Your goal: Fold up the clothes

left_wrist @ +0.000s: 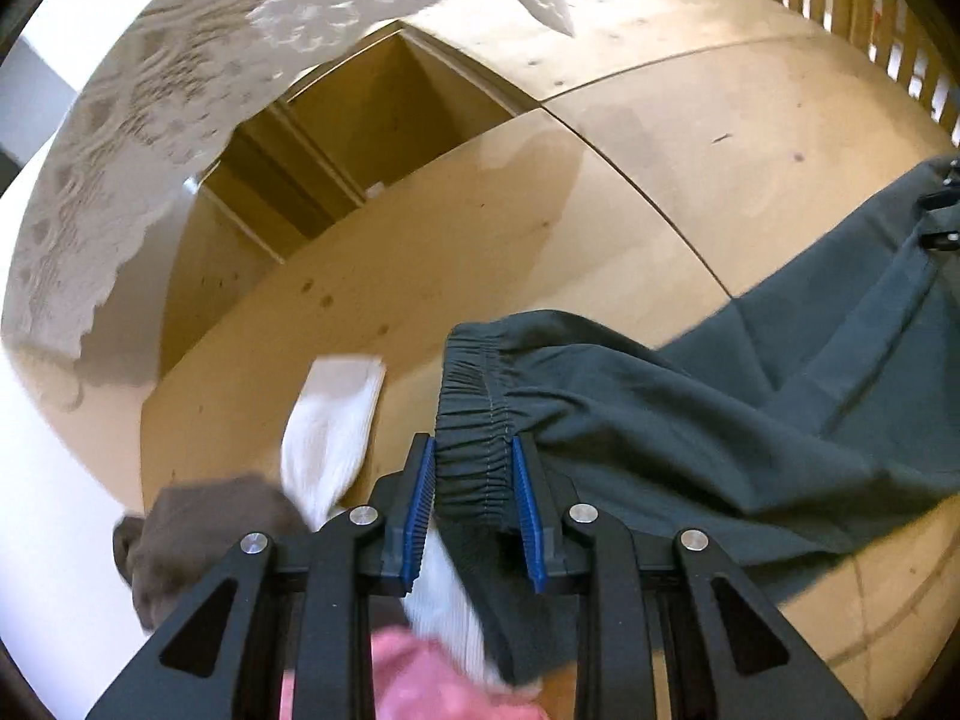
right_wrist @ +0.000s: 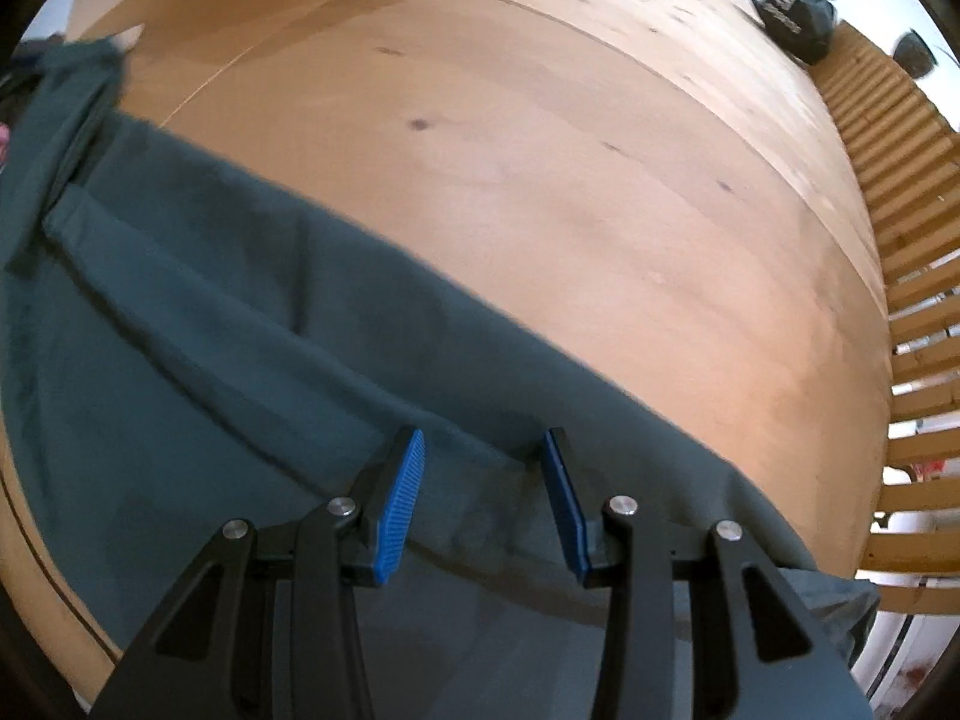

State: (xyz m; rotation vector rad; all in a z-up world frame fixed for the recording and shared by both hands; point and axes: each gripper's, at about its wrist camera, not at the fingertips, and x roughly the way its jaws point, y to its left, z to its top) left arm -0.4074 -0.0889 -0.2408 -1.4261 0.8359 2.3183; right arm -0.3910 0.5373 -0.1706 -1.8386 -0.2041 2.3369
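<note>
Pale plywood makes up the bench (left_wrist: 600,228), its panels meeting at thin seams, with a slatted wooden rail (right_wrist: 912,276) along its far edge in the right wrist view. Dark green trousers (left_wrist: 750,420) are the landmark: they lie stretched across the bench, reaching from one camera's view into the other.

At the gathered elastic cuff (left_wrist: 474,414) of the trousers, the left hand-held gripper (left_wrist: 474,468) has its blue pads set narrowly on either side of the bunched fabric and pressing it, so the cuff is pinched between them. Just beside that cuff, on the side away from the trouser leg, lies a white sock (left_wrist: 336,420), partly running under the gripper. Beyond the sock sits a brown garment (left_wrist: 204,534), and below the cuff a pink one (left_wrist: 420,678) shows at the frame's edge. White lace cloth (left_wrist: 120,180) hangs above, well apart from the trousers.

The right hand-held gripper (right_wrist: 486,450) hangs over the flat middle of the trousers, jaws moderately apart with fabric beneath them, not clamped. Far from the trousers, a dark bag (right_wrist: 792,6) rests near the rail.
</note>
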